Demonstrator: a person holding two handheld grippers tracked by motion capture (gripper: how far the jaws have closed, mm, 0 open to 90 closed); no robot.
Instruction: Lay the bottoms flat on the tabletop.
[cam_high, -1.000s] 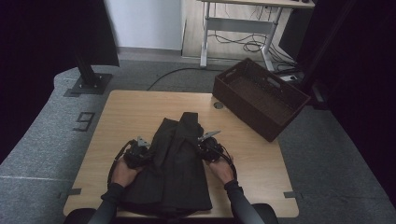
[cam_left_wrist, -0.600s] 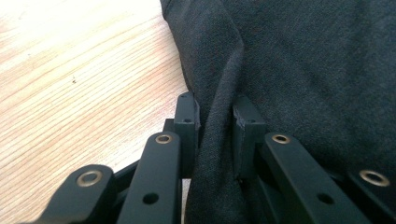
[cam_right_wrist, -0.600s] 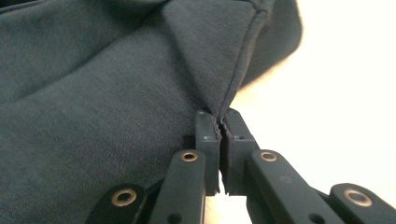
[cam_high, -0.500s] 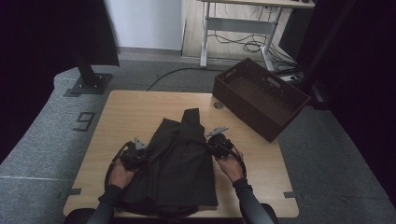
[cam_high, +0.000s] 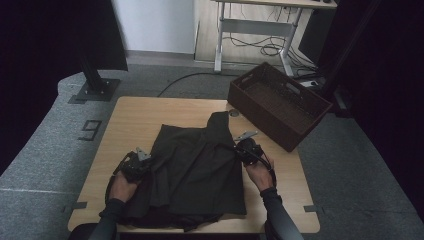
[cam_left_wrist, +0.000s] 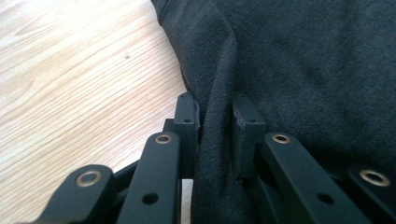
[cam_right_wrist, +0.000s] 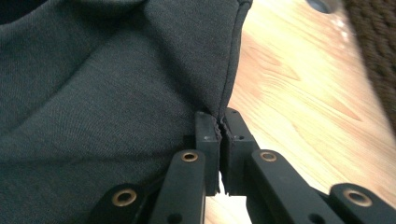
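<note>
High view: the dark garment (cam_high: 192, 172) lies at lower centre of the table (cam_high: 150, 112), its long axis running toward the upper frame. The left gripper (cam_high: 141, 161) sits at its left edge, the right gripper (cam_high: 239, 148) at its right edge.

Left gripper view: jaws pinch a fabric fold, apparently gripped.

Right gripper view: jaws clenched on the garment's hem

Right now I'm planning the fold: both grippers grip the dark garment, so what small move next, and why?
Probably lift both together. The left gripper pinches a fold of the dark garment, the right gripper is shut on its edge, and most cloth lies flat on the table.
</note>
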